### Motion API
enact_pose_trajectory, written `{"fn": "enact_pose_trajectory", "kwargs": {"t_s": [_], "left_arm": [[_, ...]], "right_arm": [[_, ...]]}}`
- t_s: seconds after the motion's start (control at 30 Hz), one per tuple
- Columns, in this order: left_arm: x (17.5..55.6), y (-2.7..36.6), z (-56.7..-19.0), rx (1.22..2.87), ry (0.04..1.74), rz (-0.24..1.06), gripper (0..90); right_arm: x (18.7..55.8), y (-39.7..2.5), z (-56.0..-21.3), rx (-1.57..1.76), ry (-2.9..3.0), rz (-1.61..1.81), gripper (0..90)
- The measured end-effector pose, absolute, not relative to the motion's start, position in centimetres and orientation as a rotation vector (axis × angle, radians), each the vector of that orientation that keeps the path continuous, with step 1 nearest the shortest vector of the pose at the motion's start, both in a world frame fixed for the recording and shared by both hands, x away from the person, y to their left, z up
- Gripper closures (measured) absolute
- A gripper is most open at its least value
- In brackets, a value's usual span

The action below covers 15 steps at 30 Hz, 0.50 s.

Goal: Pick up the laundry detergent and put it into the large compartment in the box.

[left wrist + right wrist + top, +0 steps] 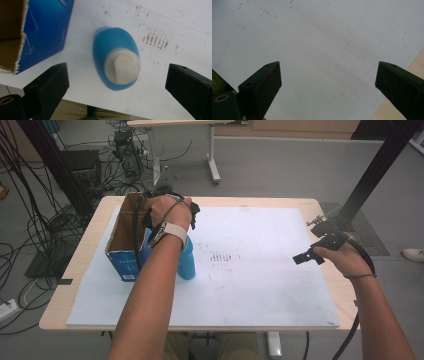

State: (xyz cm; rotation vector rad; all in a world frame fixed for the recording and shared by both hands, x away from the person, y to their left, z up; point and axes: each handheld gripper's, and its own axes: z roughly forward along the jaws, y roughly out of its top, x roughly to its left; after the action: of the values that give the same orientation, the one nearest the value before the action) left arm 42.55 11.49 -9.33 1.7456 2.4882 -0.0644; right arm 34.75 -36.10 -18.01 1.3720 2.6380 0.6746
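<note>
A blue bottle (110, 42) with a whitish cap (122, 65) stands upright on the white sheet (260, 285), close beside an open blue cardboard box (124, 237). My left gripper (117, 85) hovers above the bottle, looking down on its cap, jaws open wide to either side and not touching it. In the high view the bottle (187, 264) shows below the left hand holding that gripper (192, 215). My right gripper (309, 240) is near the table's right edge, open, with nothing between its jaws. In its own view the right gripper (328, 85) hangs over bare sheet (317, 37).
The box (42, 30) has a torn brown inside and stands at the sheet's left end. Faint rusty marks (220, 256) stain the sheet's middle. The wooden tabletop (330, 285) borders the sheet. Cables (30, 220) and a black frame post (370, 175) surround the table.
</note>
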Motion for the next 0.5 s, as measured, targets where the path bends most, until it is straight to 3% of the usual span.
{"fn": "enact_pose_trajectory", "kwargs": {"t_s": [0.5], "left_arm": [[42.5,10.1,-11.6,1.779,2.503,0.018,5.2]], "right_arm": [[35.0,-36.5,-18.7,1.332,2.657,0.716,6.3]]}}
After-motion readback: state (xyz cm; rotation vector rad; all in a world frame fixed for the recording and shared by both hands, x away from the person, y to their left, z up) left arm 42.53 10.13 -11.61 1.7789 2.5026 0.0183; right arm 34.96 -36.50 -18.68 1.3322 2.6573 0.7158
